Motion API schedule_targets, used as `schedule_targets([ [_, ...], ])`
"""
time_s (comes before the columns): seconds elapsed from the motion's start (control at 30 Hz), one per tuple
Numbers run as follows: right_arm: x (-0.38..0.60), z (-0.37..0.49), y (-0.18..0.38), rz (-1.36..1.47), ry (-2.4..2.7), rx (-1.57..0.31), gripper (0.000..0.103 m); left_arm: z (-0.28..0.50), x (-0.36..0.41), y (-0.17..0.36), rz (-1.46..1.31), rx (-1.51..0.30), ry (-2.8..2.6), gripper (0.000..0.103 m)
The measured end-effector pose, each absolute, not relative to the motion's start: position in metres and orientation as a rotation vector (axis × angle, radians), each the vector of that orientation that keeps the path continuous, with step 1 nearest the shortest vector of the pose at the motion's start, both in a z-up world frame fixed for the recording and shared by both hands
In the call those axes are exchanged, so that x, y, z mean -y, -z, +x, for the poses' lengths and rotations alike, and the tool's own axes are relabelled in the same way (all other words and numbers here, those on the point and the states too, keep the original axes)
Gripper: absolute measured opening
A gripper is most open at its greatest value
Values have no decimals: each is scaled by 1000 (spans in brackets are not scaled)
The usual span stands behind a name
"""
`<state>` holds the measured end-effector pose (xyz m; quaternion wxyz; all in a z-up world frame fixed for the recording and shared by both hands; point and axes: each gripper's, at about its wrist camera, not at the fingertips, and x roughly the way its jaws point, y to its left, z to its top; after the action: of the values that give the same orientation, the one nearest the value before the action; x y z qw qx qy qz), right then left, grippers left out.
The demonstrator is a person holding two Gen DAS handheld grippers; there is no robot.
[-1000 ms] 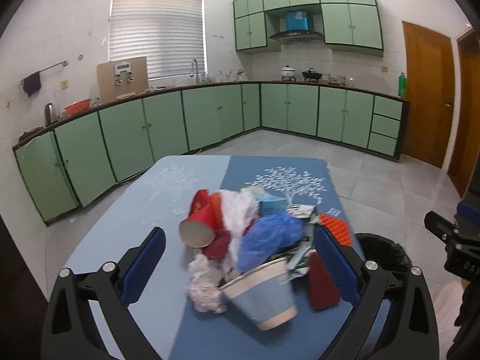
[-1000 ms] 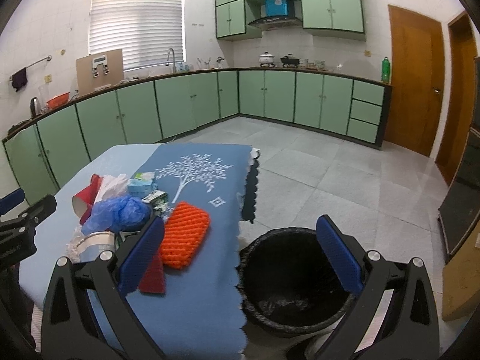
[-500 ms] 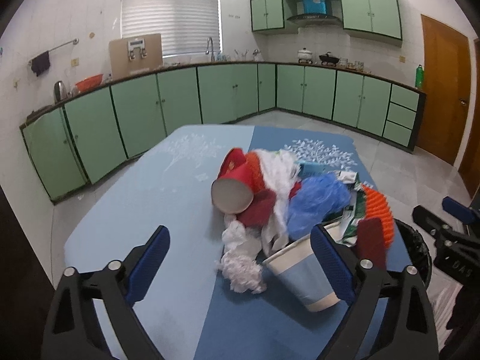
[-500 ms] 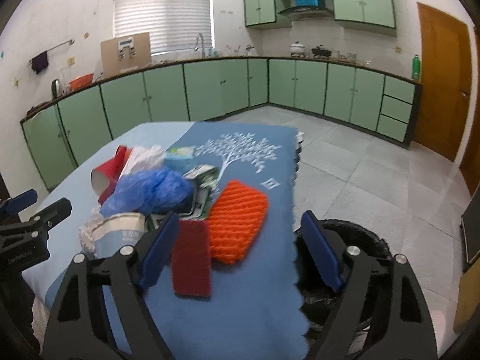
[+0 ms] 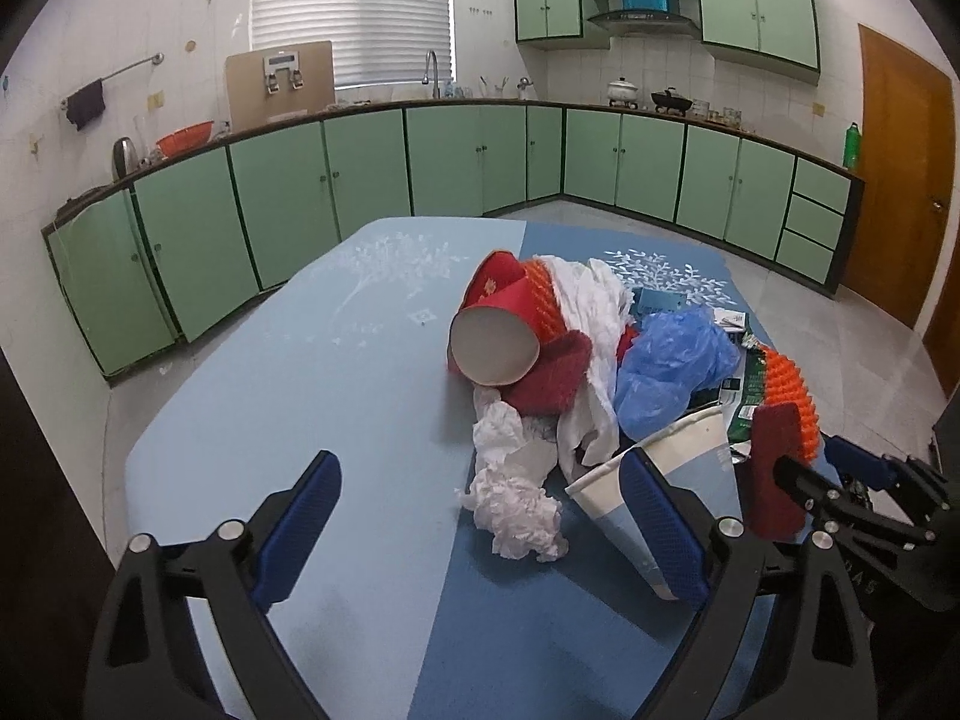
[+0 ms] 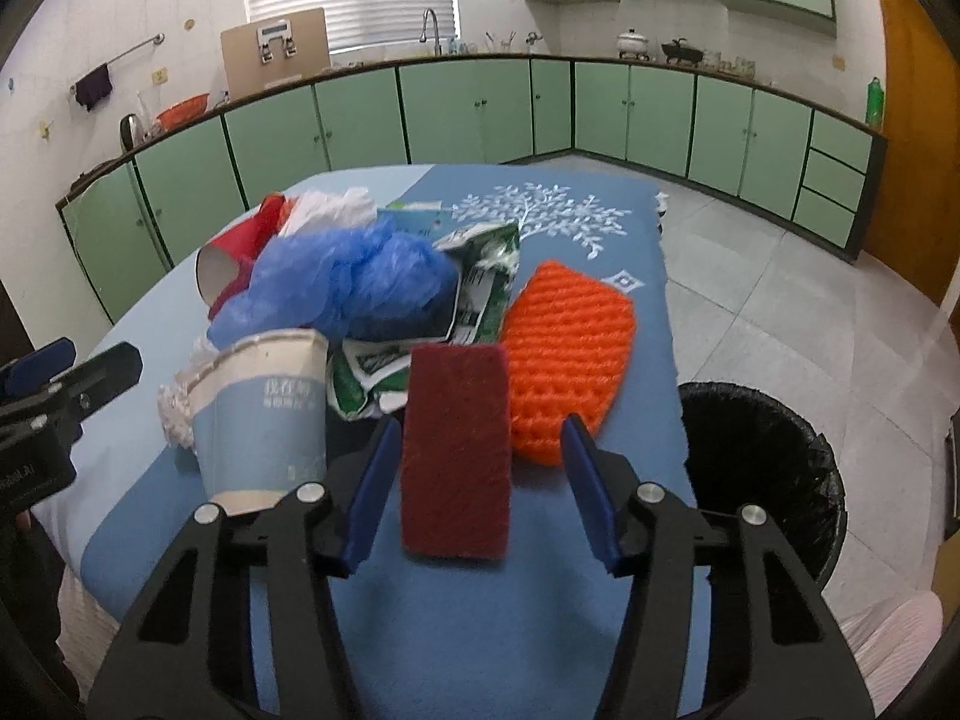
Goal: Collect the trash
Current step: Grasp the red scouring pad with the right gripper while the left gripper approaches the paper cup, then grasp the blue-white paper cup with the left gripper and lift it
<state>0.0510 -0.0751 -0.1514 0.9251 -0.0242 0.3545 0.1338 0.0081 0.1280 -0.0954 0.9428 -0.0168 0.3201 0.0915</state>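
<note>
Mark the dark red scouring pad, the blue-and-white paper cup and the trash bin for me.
dark red scouring pad (image 6: 456,450), right wrist view, middle of its top face.
blue-and-white paper cup (image 6: 261,420), right wrist view, blue side wall.
trash bin (image 6: 804,456), right wrist view, black liner at the rim.

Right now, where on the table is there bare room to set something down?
Free: the light-blue half of the tablecloth left of the red cup, and the strip beyond the pile, around the white tree print. Crowded: from the crumpled tissue across to the orange sponge.

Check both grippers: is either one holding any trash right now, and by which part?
Nothing is held. The right gripper is open, straddling the dark red scouring pad without clamping it. The left gripper is open over the crumpled tissue.
</note>
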Motion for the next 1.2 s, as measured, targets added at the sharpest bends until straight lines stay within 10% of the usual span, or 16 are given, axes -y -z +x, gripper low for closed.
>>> schedule_targets([
  [1.2,139,33,132,-2,-216,-677,41,24,-59,108,-55,-704,-122,96],
])
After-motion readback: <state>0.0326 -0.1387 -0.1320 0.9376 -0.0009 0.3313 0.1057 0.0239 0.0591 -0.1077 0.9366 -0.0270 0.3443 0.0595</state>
